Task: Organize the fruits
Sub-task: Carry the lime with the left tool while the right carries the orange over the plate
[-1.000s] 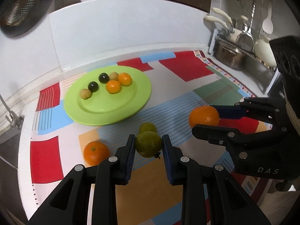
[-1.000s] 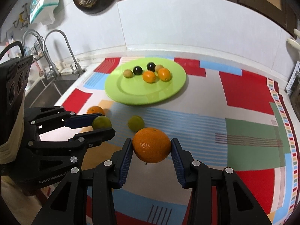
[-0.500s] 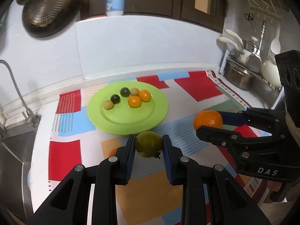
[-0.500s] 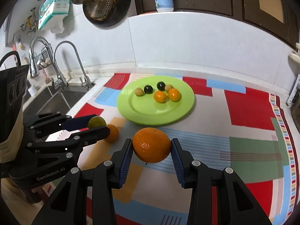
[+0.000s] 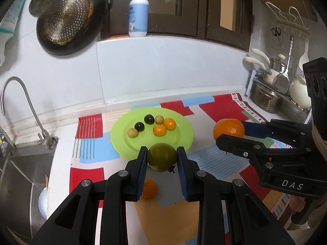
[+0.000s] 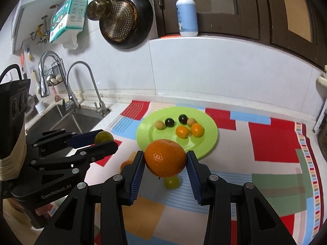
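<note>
The left claw [image 5: 162, 159] is clamping a firm, smooth green fruit [image 5: 162, 156] across its middle while the right claw [image 6: 165, 161] is pinching a heavier orange [image 6: 165, 157] likewise.

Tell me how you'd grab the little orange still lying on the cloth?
The orange is round, so grip it across its widest middle, one finger on each side. It lies alone on the flat cloth, so coming from above looks easiest. Both grippers are full now, so one would have to be emptied first.

patterned mat [image 5: 214, 110] under green plate [image 5: 184, 140]
</note>
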A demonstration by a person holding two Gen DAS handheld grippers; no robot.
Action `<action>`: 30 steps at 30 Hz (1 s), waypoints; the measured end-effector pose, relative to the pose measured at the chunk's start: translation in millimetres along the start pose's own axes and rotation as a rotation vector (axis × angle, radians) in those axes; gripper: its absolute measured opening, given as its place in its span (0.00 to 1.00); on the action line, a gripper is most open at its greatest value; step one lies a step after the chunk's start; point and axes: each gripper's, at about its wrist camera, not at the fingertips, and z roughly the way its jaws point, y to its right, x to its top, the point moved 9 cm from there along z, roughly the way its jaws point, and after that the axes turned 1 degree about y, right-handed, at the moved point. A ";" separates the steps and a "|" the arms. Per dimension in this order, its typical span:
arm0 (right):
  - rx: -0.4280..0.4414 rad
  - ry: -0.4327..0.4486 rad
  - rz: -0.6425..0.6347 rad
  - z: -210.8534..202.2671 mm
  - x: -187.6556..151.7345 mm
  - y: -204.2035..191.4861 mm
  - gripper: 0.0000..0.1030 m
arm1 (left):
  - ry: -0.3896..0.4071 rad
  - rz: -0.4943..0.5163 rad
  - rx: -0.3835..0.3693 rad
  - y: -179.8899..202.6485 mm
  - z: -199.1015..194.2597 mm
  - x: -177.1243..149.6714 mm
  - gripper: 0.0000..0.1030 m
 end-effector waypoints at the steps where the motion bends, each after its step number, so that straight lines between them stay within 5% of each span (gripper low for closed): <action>1: 0.003 0.005 0.001 0.0 2.7 -0.2 0.41 | 0.004 -0.001 0.002 -1.1 -0.4 2.1 0.28; 30: 0.021 0.065 -0.004 28.2 47.5 3.7 0.41 | 0.054 0.010 0.055 -24.9 25.2 47.3 0.28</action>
